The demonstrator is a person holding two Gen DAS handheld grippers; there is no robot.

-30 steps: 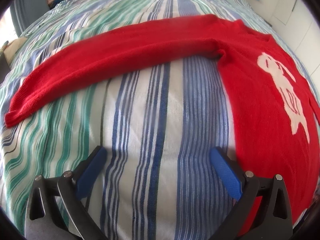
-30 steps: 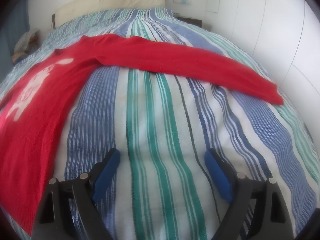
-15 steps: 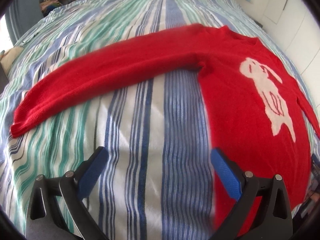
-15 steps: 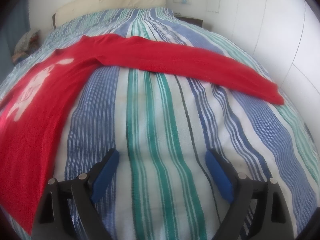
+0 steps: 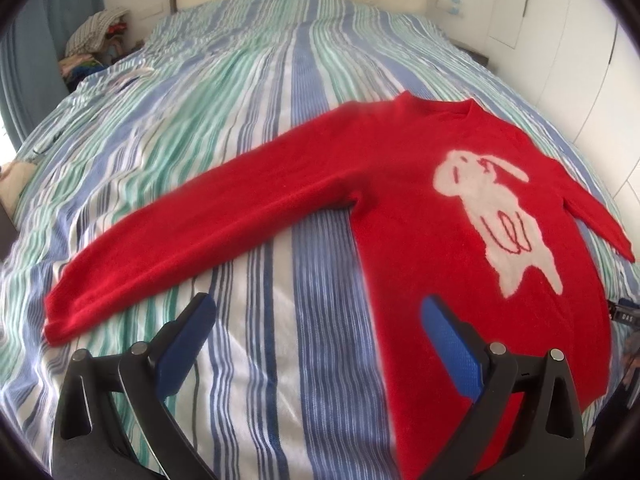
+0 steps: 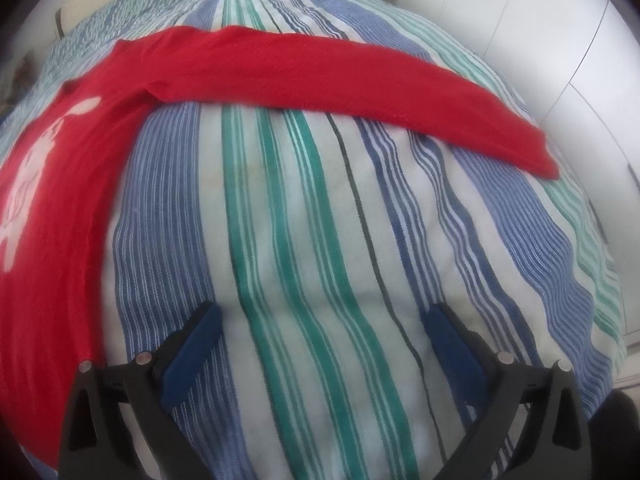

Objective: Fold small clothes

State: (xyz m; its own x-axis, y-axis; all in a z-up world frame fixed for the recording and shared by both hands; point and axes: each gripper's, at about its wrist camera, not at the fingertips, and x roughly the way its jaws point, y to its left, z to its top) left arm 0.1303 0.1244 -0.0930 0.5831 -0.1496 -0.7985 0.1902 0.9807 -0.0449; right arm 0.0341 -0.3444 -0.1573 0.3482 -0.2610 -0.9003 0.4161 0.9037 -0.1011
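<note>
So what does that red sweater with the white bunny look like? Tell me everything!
The red sweater looks like soft, fuzzy knit with a round neck. A white bunny outlined in red is on its front. It lies flat, face up, on the striped bedspread, both long sleeves spread out sideways, not folded yet. The right sleeve reaches toward the bed's edge. Neither gripper touches it; both are open.

The red sweater's (image 6: 60,208) hem runs off the right-wrist view's left edge; the clothes pile (image 5: 94,46) beside the bed is indistinct.
</note>
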